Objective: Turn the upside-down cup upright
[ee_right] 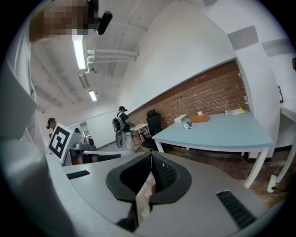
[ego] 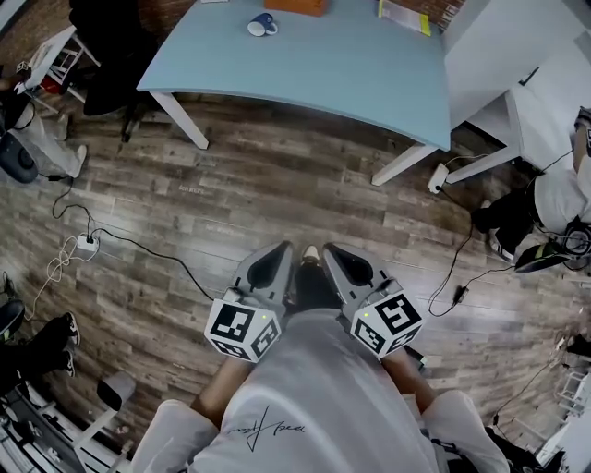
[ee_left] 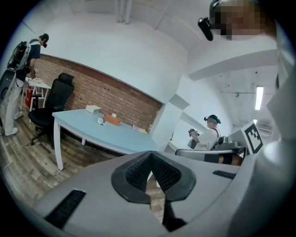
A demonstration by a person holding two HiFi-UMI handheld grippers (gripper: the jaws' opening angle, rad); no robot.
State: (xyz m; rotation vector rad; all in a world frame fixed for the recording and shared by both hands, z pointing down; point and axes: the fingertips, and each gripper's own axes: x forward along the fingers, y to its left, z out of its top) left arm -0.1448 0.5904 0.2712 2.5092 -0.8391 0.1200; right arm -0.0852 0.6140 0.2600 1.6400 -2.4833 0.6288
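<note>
The cup (ego: pixel 261 25) is blue and white and rests on the far side of the light blue table (ego: pixel 351 65), well away from me. It also shows small as the cup (ee_left: pixel 100 121) and the cup (ee_right: pixel 187 125) in the two gripper views; how it is turned I cannot tell. Low in the head view, close against my body, my left gripper (ego: pixel 277 251) and right gripper (ego: pixel 334 251) sit side by side over the wooden floor. Both have their jaws shut with nothing between them, as seen on the left gripper (ee_left: pixel 150 159) and the right gripper (ee_right: pixel 151 157).
An orange box (ego: pixel 295 6) and a yellow sheet (ego: pixel 404 17) lie on the table's far edge. A white desk (ego: pixel 499 55) adjoins it at the right. A power strip (ego: pixel 88 244) and cables trail on the floor. A black office chair (ee_left: pixel 53 102) and other people (ee_left: pixel 210 134) are around.
</note>
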